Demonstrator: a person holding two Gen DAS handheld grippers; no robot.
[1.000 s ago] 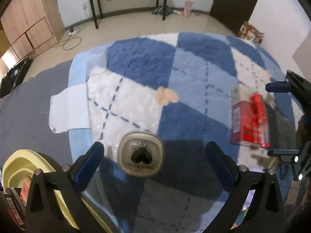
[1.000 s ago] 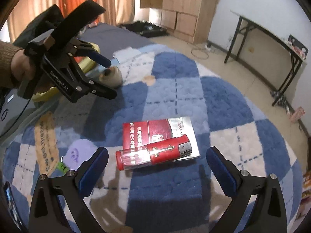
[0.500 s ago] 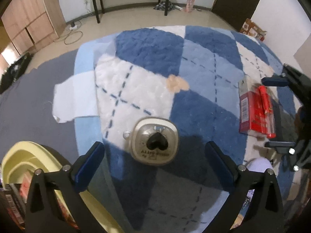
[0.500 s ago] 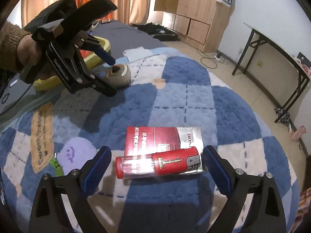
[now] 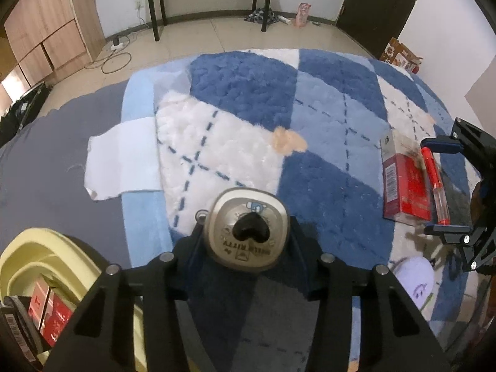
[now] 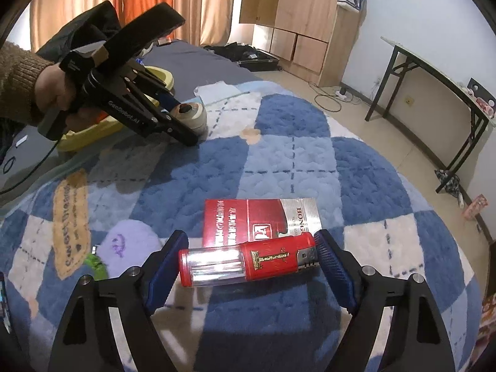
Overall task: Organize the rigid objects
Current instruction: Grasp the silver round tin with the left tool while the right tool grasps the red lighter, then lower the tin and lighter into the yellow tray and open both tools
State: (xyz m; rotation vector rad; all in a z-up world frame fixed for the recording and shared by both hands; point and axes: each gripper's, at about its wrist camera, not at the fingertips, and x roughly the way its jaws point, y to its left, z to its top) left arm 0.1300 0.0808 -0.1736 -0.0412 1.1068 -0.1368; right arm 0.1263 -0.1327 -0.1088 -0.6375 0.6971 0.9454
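- Hard beige tin (image 5: 248, 228) is sitting squeezed by its sides in the left gripper (image 5: 246, 249).
- Right gripper (image 6: 248, 266) is closing around the smooth, light red lighter (image 6: 248, 263), ends not yet pinched.

The left gripper's pads (image 5: 198, 241) were hidden behind the tin (image 5: 248, 228), so their contact stayed unseen. The basin (image 5: 40, 257) was cut off by the frame edge, and its boxes (image 5: 46, 313) showed only partly. The lighter (image 5: 435, 186) looked blurred in the left view.
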